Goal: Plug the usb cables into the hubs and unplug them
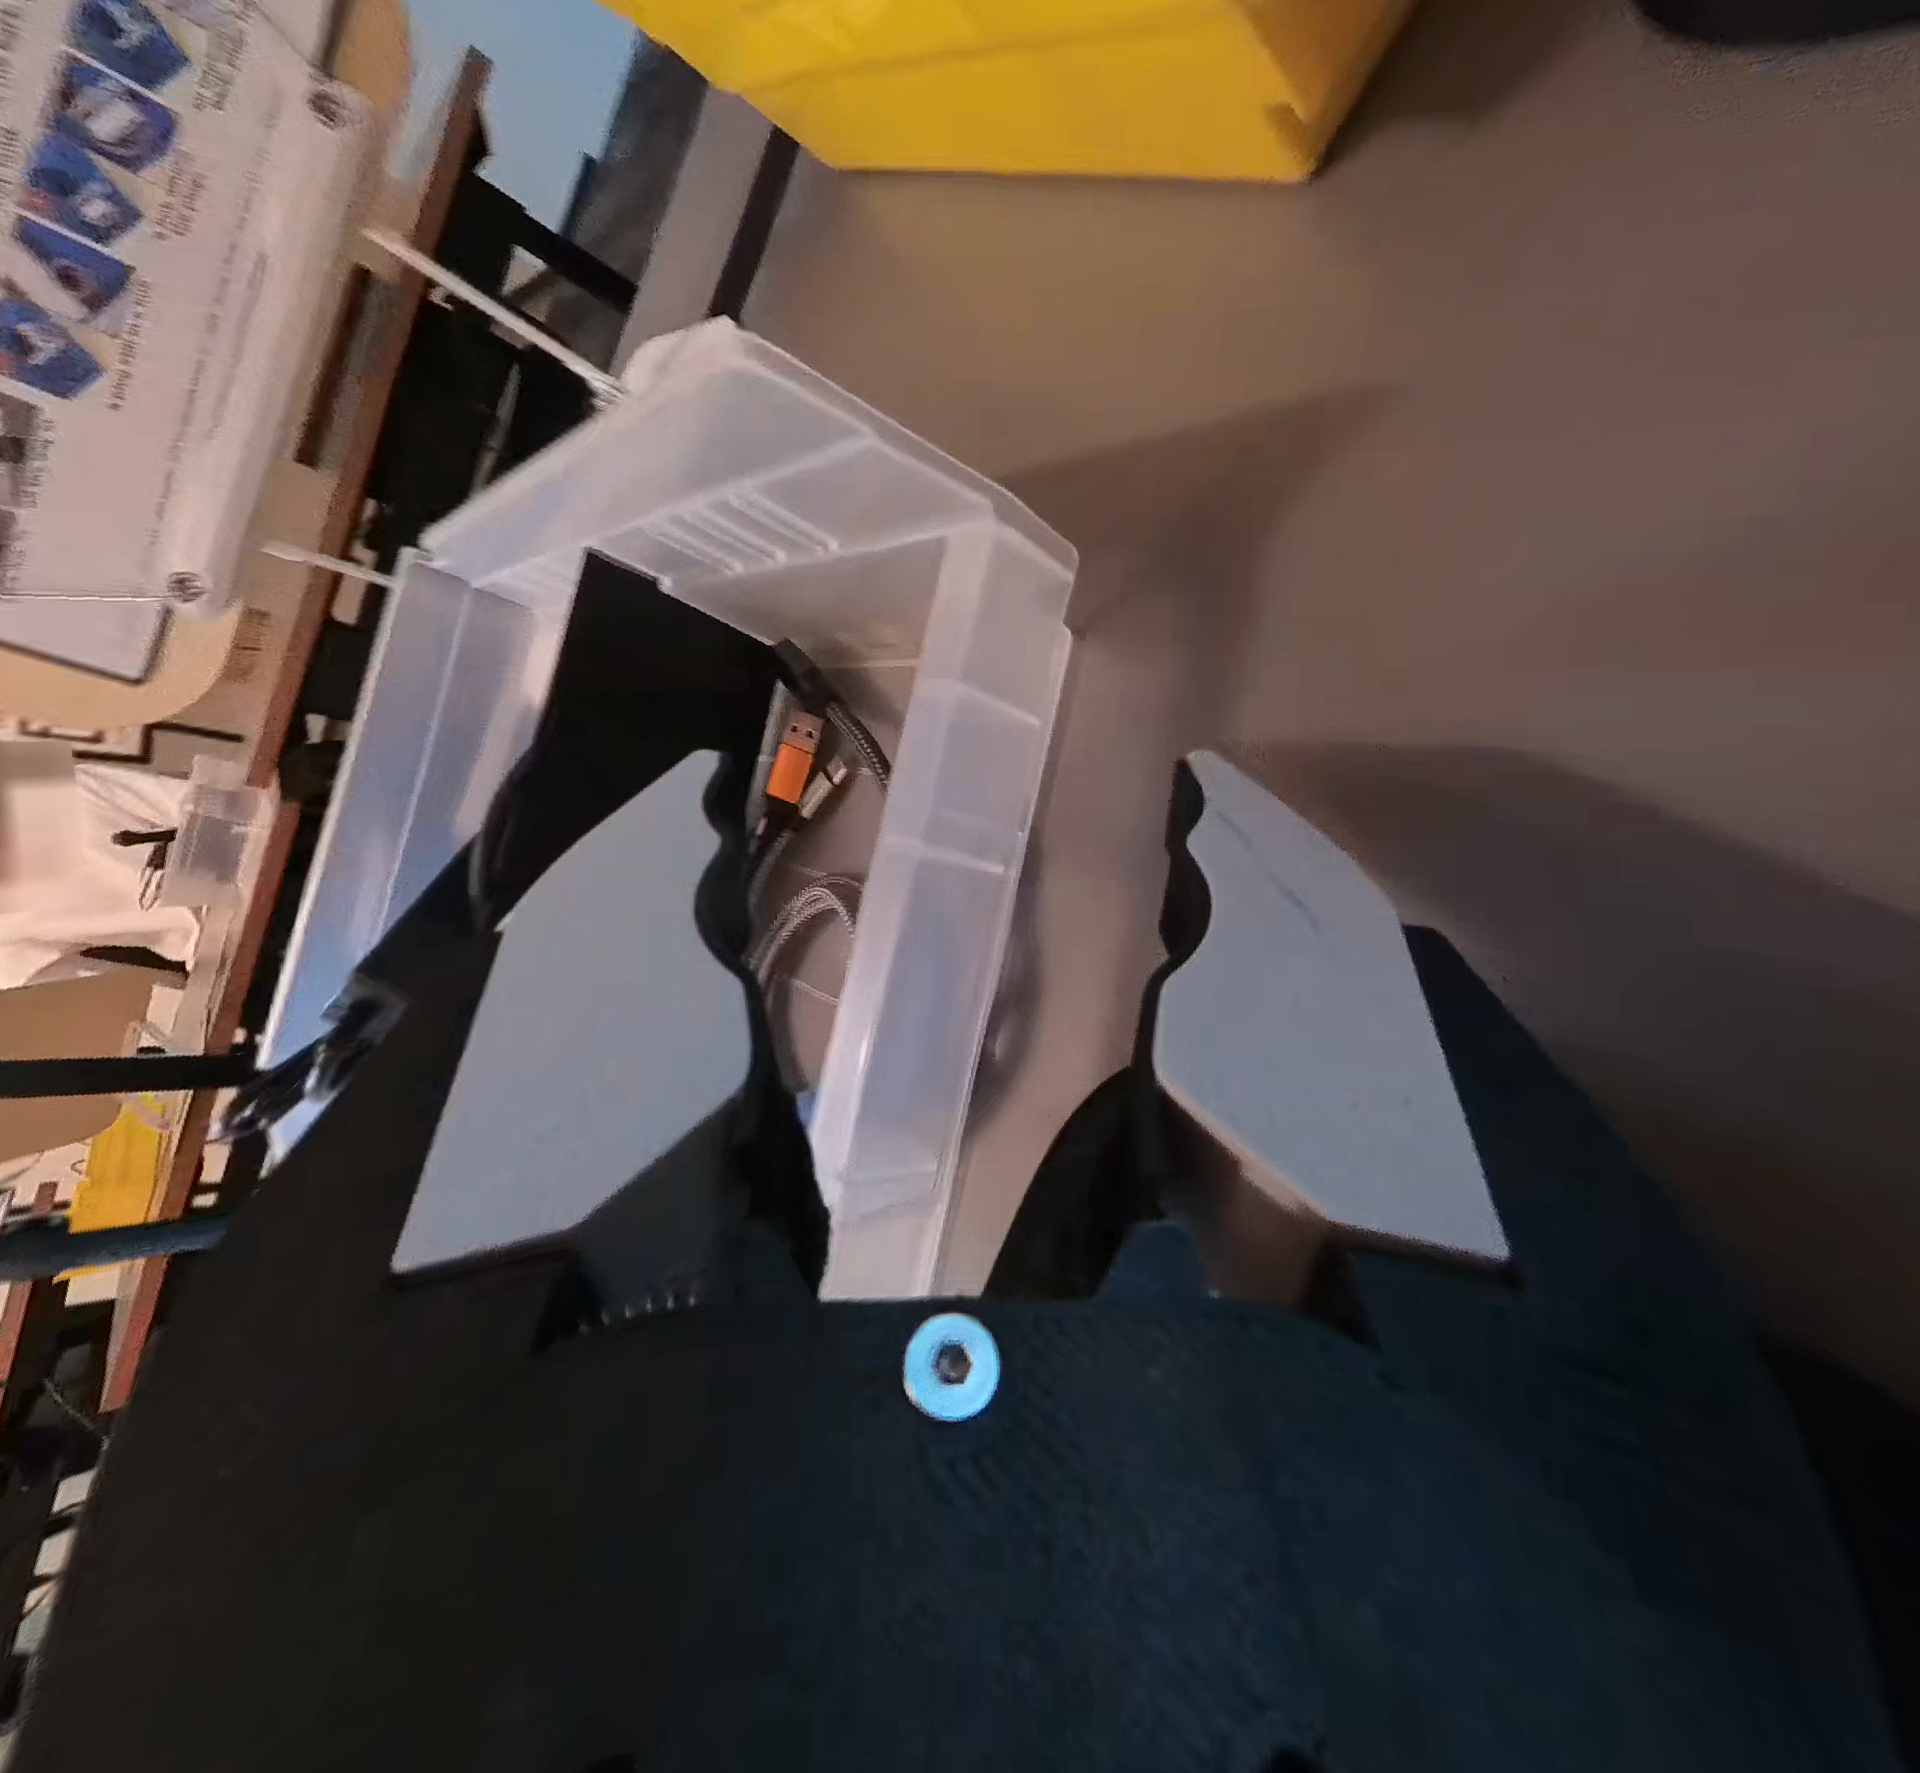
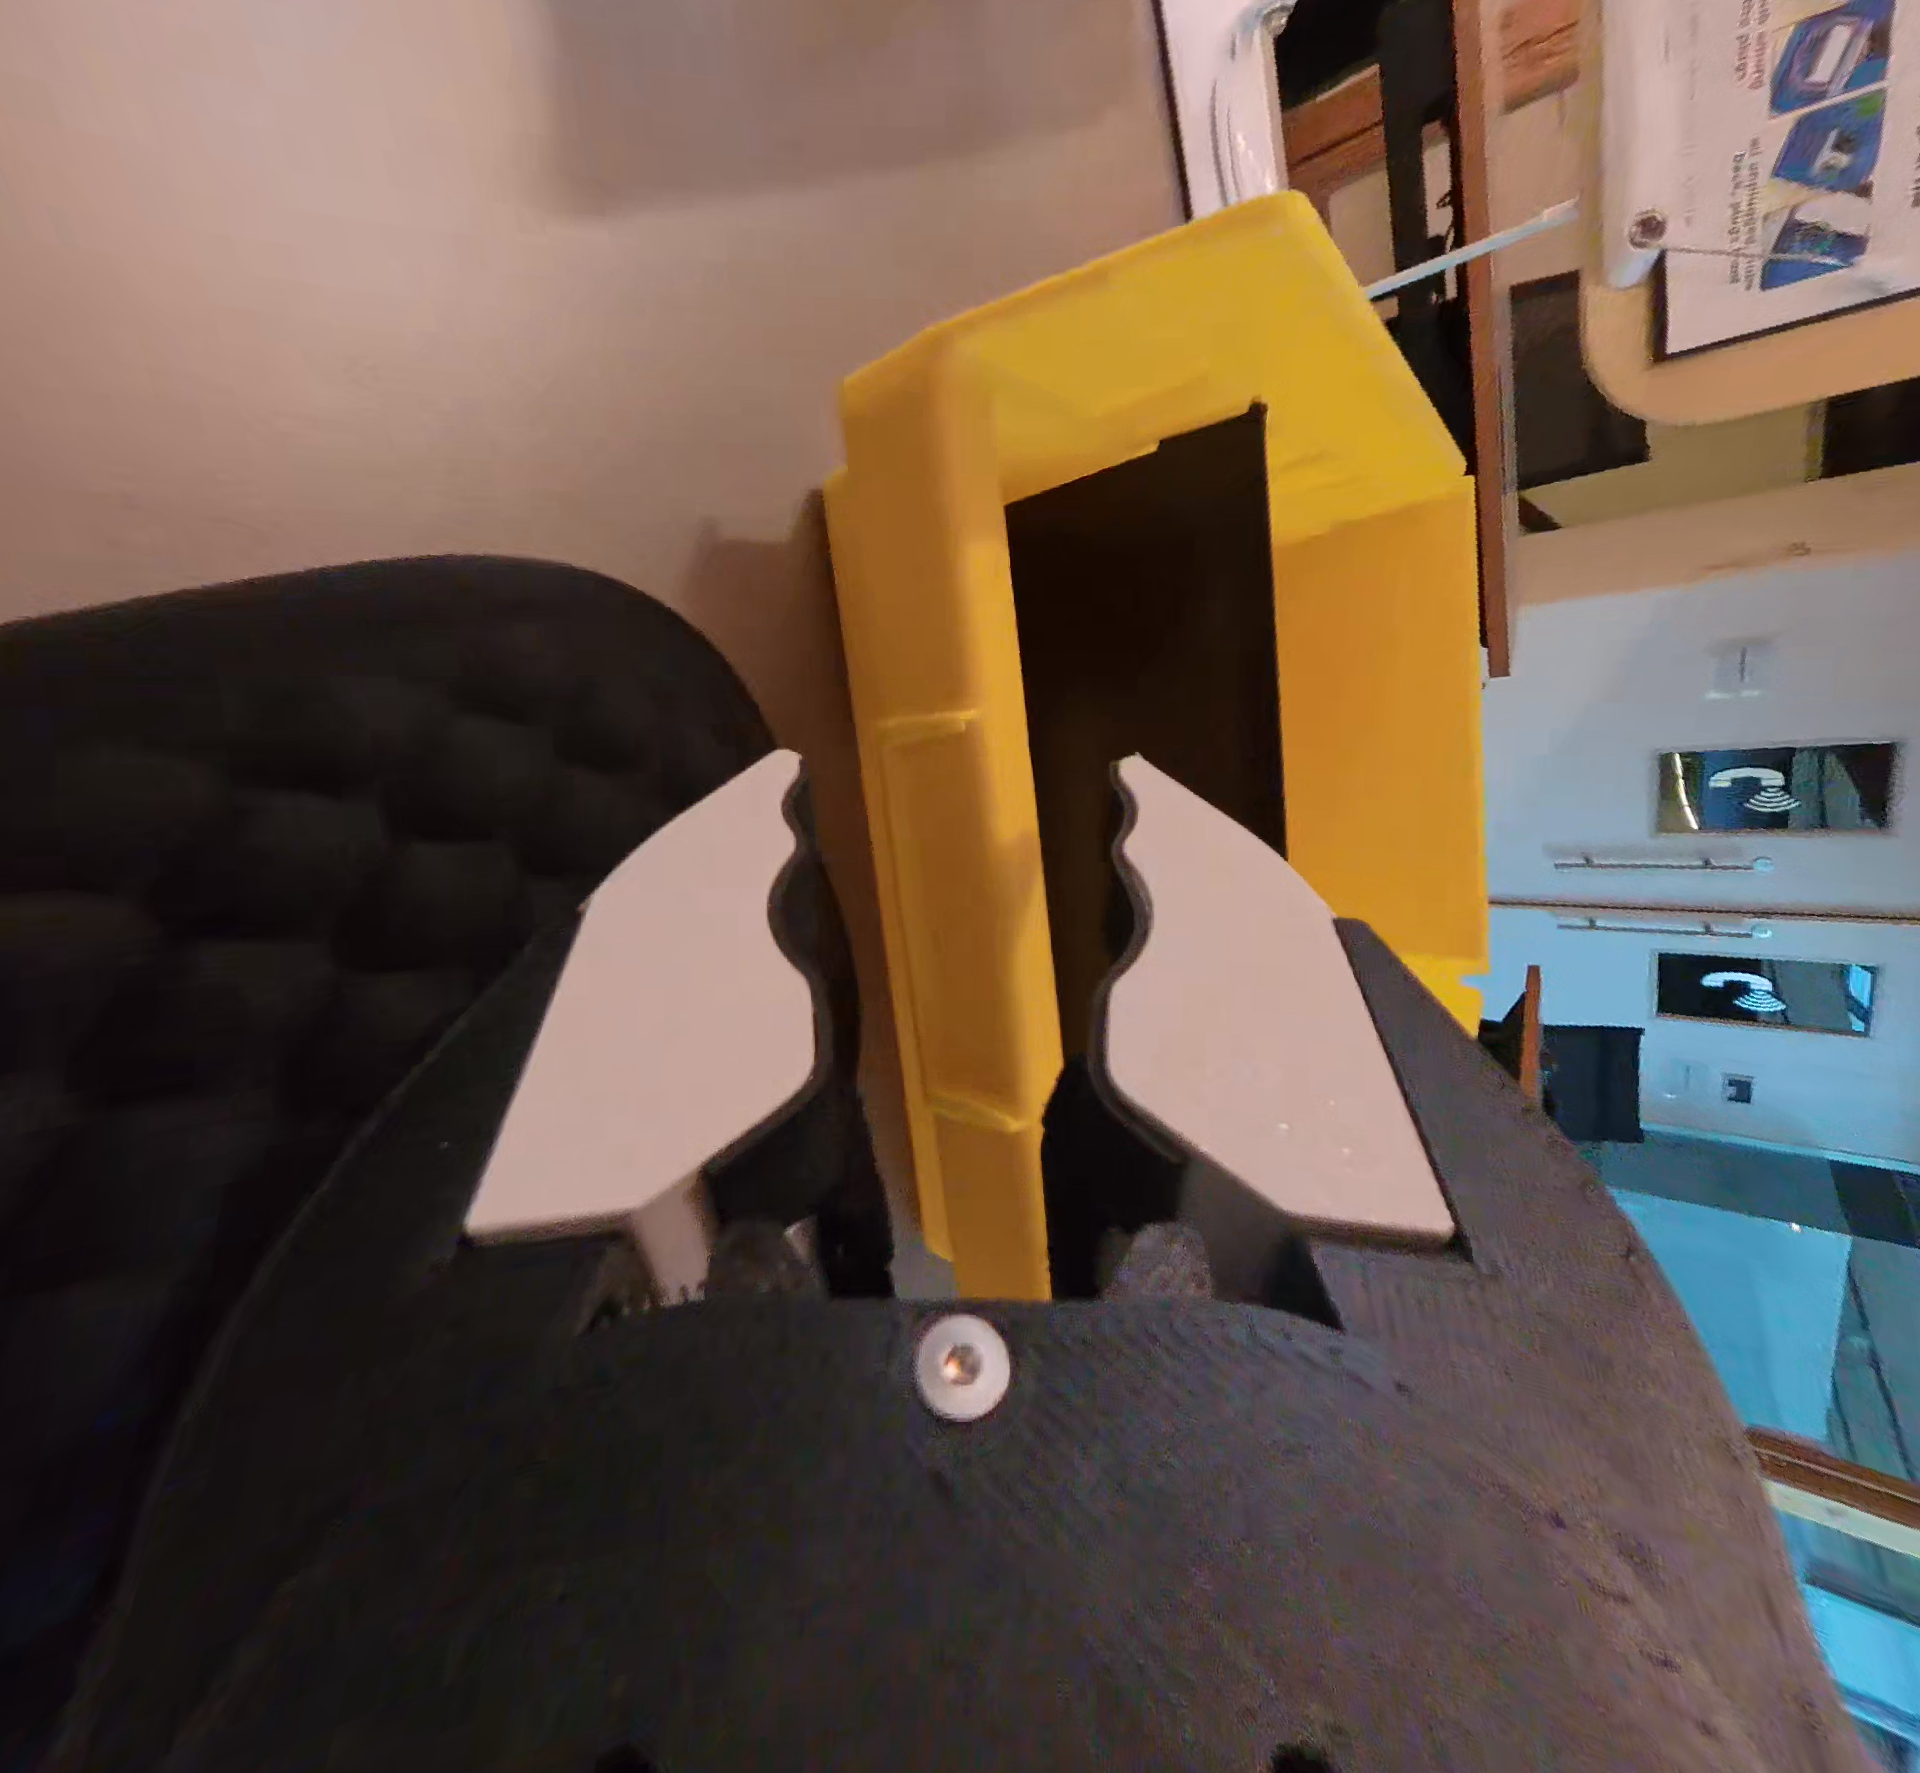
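Note:
A clear plastic bin (image 1: 790, 497) stands on the grey table (image 1: 1455, 373). Inside it lie USB cables: one with an orange connector (image 1: 795, 757) and silver braided ones (image 1: 816, 913). My left gripper (image 1: 951, 767) is open and straddles the bin's right wall, one finger inside and one outside. A yellow bin (image 2: 1371, 684) fills the right wrist view; its inside is dark. My right gripper (image 2: 961, 759) is open and straddles the yellow bin's left wall, with a gap on the inner side. No hub is clearly visible.
The yellow bin (image 1: 987, 9) sits beyond the clear bin in the left wrist view. A black padded object (image 2: 312, 840) lies left of the yellow bin. A black cable (image 1: 312, 1058) runs by the clear bin's left side. A poster board (image 1: 135, 217) stands past the table edge. The gap from one gripper's tips to the other's is roughly 20 centimeters.

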`<state>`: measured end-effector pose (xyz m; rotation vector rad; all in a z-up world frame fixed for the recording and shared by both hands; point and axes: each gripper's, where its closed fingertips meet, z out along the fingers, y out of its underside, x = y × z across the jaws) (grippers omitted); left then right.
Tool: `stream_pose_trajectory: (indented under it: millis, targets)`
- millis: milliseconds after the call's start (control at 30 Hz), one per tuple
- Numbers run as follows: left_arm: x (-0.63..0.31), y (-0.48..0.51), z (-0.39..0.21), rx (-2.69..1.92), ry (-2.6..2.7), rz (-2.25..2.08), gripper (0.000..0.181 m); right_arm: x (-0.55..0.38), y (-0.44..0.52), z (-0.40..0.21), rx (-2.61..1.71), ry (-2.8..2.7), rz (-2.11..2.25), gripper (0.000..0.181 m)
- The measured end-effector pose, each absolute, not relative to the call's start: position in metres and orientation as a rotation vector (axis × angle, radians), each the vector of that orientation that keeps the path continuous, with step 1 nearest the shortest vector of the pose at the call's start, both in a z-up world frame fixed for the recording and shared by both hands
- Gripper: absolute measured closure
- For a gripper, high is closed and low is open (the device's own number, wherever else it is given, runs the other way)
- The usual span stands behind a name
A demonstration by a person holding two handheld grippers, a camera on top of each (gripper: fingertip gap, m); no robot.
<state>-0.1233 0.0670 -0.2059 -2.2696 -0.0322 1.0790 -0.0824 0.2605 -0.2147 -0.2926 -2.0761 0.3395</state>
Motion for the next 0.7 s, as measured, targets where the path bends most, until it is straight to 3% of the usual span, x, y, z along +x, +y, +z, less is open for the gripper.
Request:
stream_pose_trajectory:
  millis: [100,200,700]
  targets:
    - [-0.136,0.065,-0.224,-2.36,-0.005,1.08,0.118,-0.089,0.26,-0.218,-0.262,-2.107,0.253,0.134]
    - [-0.151,0.05,-0.234,-2.441,-0.039,1.148,0.146,-0.095,0.268,-0.226,-0.254,-2.14,0.132,0.15]
    - [-0.143,-0.032,-0.229,-2.364,-0.278,1.098,0.142,-0.083,0.327,-0.226,-0.398,-2.049,0.061,0.149]
